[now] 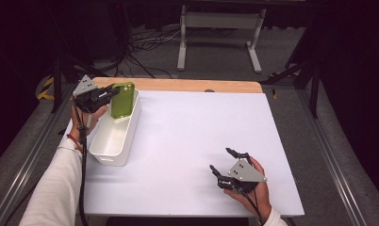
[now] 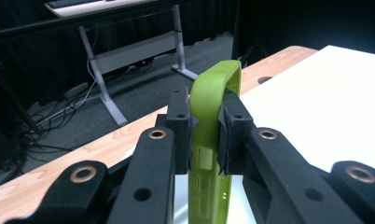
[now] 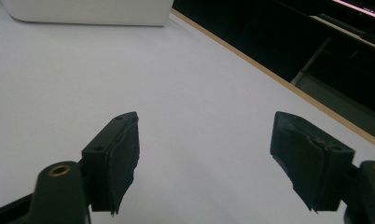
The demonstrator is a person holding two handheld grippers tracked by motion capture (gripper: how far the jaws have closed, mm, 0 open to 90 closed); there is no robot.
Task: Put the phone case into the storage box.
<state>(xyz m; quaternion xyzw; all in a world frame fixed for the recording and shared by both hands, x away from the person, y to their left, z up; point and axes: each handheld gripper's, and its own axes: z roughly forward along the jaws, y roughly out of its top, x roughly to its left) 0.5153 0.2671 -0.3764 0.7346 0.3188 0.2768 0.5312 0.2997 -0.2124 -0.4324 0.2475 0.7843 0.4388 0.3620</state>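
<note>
Placement into the white bin (image 1: 113, 141) looks like the work in hand, and it turns on how the green phone case (image 1: 123, 99) hangs over that bin. The left gripper (image 1: 113, 91) is clamped on the case, its pads (image 2: 228, 135) pressing either side of one long edge, as the left gripper view shows. In the high view the case stands nearly upright, long axis running up and down, its lower end over or just inside the far end of the bin; whether it touches the wall I cannot tell. The bin's long axis runs toward the person along the left side of the tabletop (image 1: 192, 141), so the open space lies below and nearer. The right gripper (image 1: 221, 160) rests well apart at the near right, jaws spread with nothing between them. A lowering by the left hand seems all that remains.
</note>
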